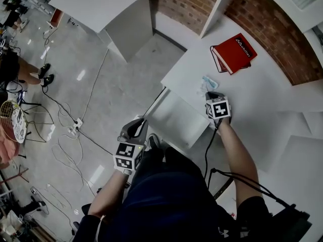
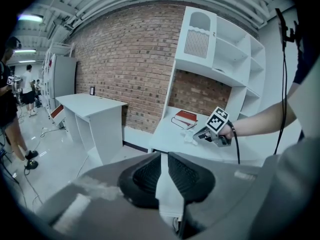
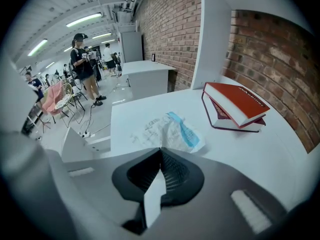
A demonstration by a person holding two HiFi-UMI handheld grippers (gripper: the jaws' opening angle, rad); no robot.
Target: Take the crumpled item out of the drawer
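The crumpled item (image 3: 167, 130) is a white wrapper with a blue stripe. It rests on the white desk (image 1: 262, 100) near the desk's left edge, in front of a red book (image 1: 233, 52). My right gripper (image 3: 161, 150) points steeply down at it, jaws shut, and the wrapper's near edge is pinched at the tips. In the head view that gripper (image 1: 212, 95) stands just behind the wrapper (image 1: 206, 83). The white drawer (image 1: 174, 116) stands pulled out below the desk. My left gripper (image 1: 143, 120) sits at the drawer's left front corner. A white strip fills the narrow gap at its jaw tips (image 2: 164, 156).
The red book (image 3: 235, 104) lies on a second book by the brick wall. White shelves (image 2: 220, 49) rise over the desk. Another white desk (image 1: 108, 6) stands to the left. Cables (image 1: 70, 135) trail over the shiny floor, where people (image 3: 82, 64) stand far off.
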